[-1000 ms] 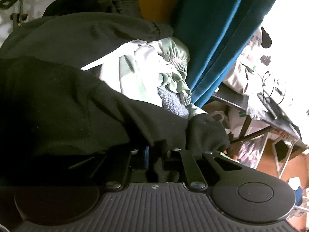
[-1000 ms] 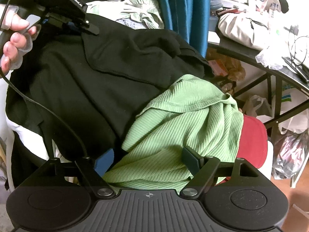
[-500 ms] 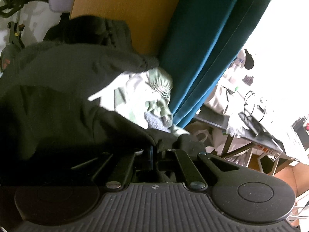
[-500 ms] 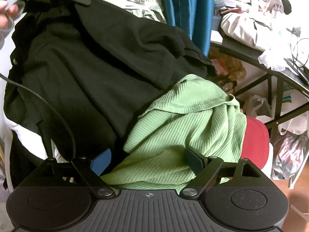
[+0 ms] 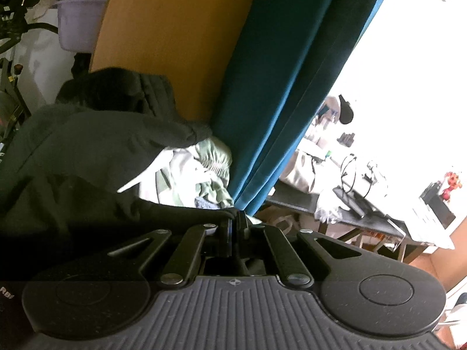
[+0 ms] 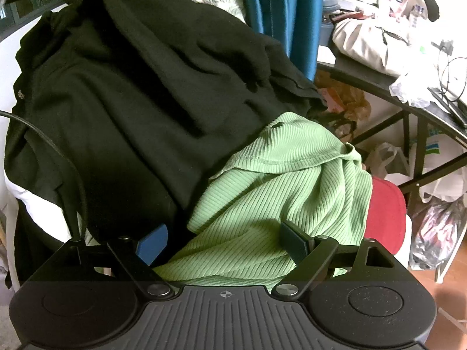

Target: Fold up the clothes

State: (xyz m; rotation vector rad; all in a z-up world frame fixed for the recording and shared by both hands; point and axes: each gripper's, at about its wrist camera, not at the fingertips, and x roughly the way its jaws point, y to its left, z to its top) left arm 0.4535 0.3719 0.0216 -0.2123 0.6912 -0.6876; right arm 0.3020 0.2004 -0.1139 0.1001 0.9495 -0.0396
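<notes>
Up goes the left tool, pinched tight on the black cotton garment's edge and lifting it off the pile for folding, while the right tool hovers wide over the ribbed green knit top.

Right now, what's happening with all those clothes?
A person is sorting a pile of clothes to fold, with tongs in each hand. The left tongs are shut on an edge of the black garment and hold it up off the pile. The right tongs are open, hovering over the green ribbed top, gripping nothing. A red cloth peeks out beside the green top. Nothing looks folded yet.
</notes>
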